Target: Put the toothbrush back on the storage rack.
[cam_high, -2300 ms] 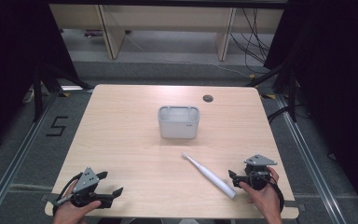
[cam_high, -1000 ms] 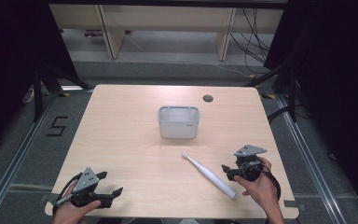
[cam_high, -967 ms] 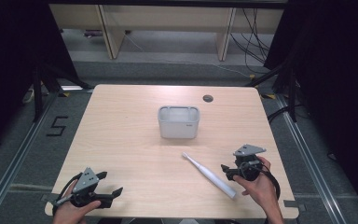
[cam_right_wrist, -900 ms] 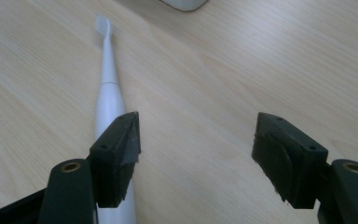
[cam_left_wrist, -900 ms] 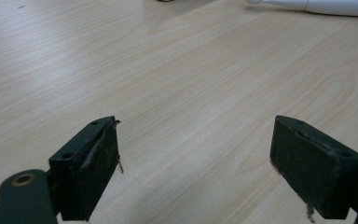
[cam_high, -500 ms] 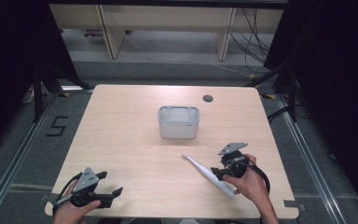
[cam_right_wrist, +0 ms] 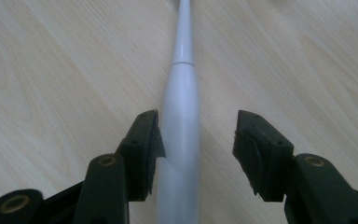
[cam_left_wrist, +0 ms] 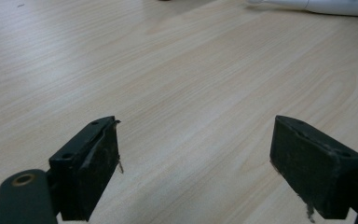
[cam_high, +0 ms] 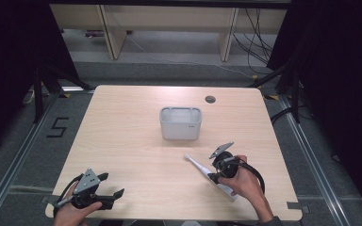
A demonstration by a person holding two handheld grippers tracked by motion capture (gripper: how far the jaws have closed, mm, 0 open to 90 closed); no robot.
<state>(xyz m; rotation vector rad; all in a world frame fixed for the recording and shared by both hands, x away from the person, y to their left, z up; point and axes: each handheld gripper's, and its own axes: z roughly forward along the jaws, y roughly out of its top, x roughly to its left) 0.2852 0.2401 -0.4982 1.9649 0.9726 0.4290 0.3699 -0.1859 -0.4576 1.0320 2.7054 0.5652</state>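
Right gripper [cam_right_wrist: 198, 149] straddles the electric toothbrush [cam_right_wrist: 181, 116] lying flat on the table [cam_high: 122, 136], jaws just been closing but only one pad touches it, so no grasp yet; left gripper [cam_left_wrist: 209, 158] idle and wide open; lift and the white bin [cam_high: 180, 123] still ahead.

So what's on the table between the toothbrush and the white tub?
Nothing. In the high view, only bare wooden table lies between the toothbrush tip and the white tub.
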